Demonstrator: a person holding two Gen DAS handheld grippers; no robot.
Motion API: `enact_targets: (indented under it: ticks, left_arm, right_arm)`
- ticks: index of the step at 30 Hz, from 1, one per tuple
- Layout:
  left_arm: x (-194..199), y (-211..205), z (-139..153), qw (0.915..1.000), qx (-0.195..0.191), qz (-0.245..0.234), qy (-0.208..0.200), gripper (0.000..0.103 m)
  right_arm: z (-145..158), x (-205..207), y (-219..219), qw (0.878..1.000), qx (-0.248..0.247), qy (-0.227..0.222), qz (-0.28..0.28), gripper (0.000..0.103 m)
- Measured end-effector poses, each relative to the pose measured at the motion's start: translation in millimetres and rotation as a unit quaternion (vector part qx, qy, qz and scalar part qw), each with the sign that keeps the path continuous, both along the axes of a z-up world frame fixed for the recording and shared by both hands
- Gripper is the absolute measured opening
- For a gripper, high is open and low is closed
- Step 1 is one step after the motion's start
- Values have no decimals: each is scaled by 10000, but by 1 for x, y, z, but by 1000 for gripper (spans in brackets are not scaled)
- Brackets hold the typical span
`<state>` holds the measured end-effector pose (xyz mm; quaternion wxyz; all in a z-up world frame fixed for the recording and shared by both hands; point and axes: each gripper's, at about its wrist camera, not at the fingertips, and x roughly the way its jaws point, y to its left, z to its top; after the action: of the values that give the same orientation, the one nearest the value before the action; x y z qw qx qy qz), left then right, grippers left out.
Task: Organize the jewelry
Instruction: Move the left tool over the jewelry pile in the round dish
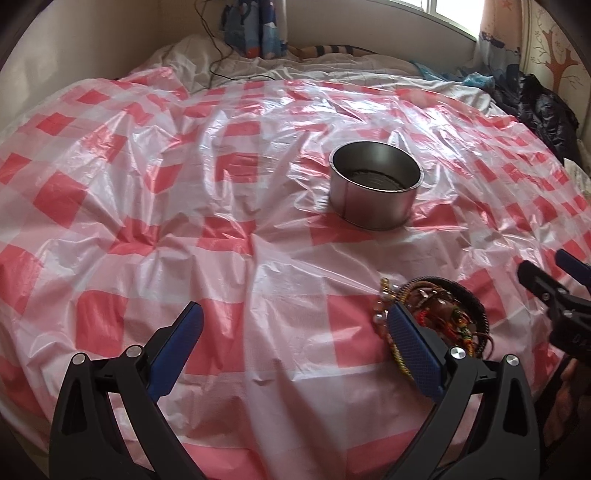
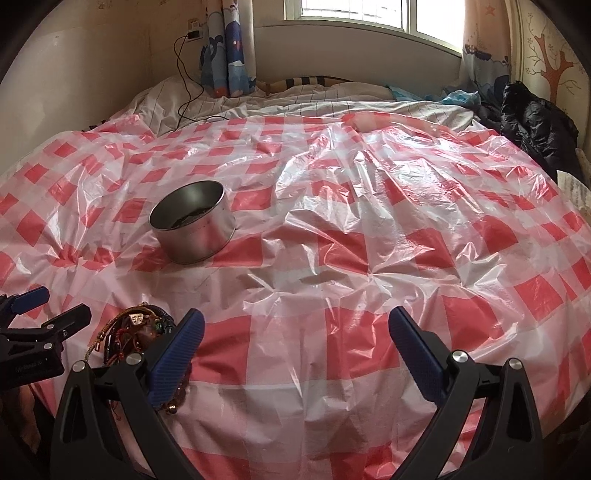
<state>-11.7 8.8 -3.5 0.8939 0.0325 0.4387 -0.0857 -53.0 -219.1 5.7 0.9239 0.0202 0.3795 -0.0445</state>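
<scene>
Nearest us, in the left wrist view, our left gripper [image 1: 295, 325] hangs just above the sheet [image 1: 229, 206] with its two blue-padded fingers [image 1: 413, 347] spread wide and nothing between them. In the right wrist view our right gripper [image 2: 295, 328] is spread the same way, also holding nothing, over bare red-and-white checks. Between the two grippers lies one heap of jewelry [image 1: 443, 314], a tangle of beaded strands and woven cords in brown, gold, red and green, with a few pale beads at its edge; how many pieces it holds we cannot tell. It rests on the sheet just behind the left gripper's right finger, which hides part of it, and in the right wrist view the same heap [image 2: 133, 332] sits just beside the right gripper's left finger, partly hidden there too. Neither gripper visibly touches it. Each camera catches the other gripper at the frame edge: the right [image 1: 554, 284] at the far right, the left [image 2: 40, 314] at the far left. Farther out, well apart from the heap, stands one round metal tin [image 1: 375, 184], upright and open, with something dark low inside that we cannot make out. Beyond the sheet we see white bedding [image 2: 332, 103], one black jacket [image 2: 535, 122], one cable [image 2: 186, 85], two curtains and one window [image 2: 369, 11].
</scene>
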Motion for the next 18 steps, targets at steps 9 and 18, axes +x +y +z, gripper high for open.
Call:
enact_targets:
  ticks: [9, 18]
  left_arm:
    - [-26, -18, 2, 9957, -77, -915, -135, 96]
    - [-34, -21, 0, 9882, -731, -1340, 146, 88]
  right_arm:
    - [-2, 1, 4, 9999, -60, 60, 110, 96]
    - [-2, 1, -3, 9998, 123, 129, 58, 96]
